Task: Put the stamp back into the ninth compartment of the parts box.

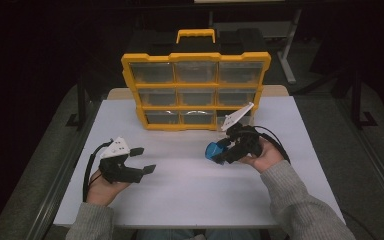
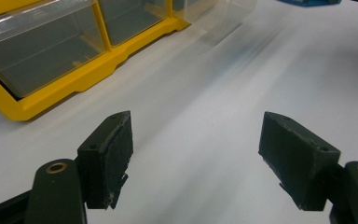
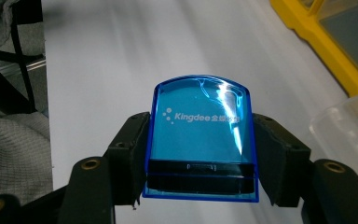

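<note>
Between my right gripper's [image 3: 200, 154] jaws sits a blue translucent block [image 3: 200, 140], a rounded-top piece of clear plastic with white lettering on its face and a dark band near its base. Both pads press on its two flat sides, low down near that band, and the rounded top sticks out ahead of the jaws. In the high view the right gripper [image 1: 219, 151] carries the block [image 1: 213, 150] above the white worktop [image 1: 190, 185], a little in front of the yellow organizer [image 1: 195, 107] that stands upright with its clear drawers facing me. A clear drawer [image 3: 349, 126] shows at the right edge of the right gripper view, close to the block.

I judge the block to be light, stiff and hard, with glossy faces that could slip against the pads if I ease the squeeze or tilt it sharply. It would probably scratch or chip if dropped on an edge. Taking it by the flat sides, as now, seems the right hold; the curved top and the slick front face offer nothing to bear on.

My left gripper [image 1: 144, 160] rests low over the worktop at the left, its jaws spread wide with nothing between them.
</note>
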Motion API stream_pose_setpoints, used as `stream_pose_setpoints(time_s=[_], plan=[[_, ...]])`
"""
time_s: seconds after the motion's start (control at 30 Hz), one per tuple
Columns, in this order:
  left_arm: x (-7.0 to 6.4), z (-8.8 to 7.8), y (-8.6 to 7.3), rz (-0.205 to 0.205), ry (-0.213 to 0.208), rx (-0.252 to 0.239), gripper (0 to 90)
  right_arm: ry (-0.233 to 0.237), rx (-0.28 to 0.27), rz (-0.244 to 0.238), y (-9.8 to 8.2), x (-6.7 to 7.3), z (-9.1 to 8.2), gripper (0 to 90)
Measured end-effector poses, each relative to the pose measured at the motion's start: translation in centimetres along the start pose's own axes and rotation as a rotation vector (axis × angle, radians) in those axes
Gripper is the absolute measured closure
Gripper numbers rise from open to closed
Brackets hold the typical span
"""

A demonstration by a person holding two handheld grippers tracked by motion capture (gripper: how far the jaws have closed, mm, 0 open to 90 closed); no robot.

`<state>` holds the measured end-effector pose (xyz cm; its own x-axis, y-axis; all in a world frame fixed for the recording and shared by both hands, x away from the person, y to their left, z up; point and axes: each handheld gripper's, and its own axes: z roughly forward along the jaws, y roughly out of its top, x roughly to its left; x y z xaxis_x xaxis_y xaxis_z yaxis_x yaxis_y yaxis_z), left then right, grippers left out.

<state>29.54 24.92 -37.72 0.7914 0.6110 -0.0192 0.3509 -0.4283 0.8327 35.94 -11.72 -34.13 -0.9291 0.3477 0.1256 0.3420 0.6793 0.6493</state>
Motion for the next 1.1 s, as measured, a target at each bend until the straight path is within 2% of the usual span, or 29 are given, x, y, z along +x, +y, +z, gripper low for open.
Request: stream_pose_setpoints(time_s=[0.33, 0.47, 0.63, 0.73, 1.1], plan=[[0.2, -0.1, -0.1, 0.005, 0.006, 0.004, 25.5, -0.008, -0.010, -0.014, 1.4, -0.9, -1.5, 39.7], [0.1, -0.1, 0.0, 0.000, 0.005, 0.005, 25.2, -0.018, -0.009, -0.037, 2.0, -1.3, -2.1, 39.7], [0.1, -0.2, -0.1, -0.004, 0.005, 0.003, 24.9, -0.031, -0.002, -0.030, 2.6, -1.7, -2.8, 39.8], [0.2, -0.2, -0.1, 0.008, 0.007, 0.004, 24.9, -0.039, -0.012, -0.045, 2.8, -2.1, -3.0, 39.7], [0.3, -0.3, -0.1, 0.001, 0.007, 0.003, 24.6, -0.056, -0.010, -0.047, 3.8, -3.0, -3.9, 39.7]])
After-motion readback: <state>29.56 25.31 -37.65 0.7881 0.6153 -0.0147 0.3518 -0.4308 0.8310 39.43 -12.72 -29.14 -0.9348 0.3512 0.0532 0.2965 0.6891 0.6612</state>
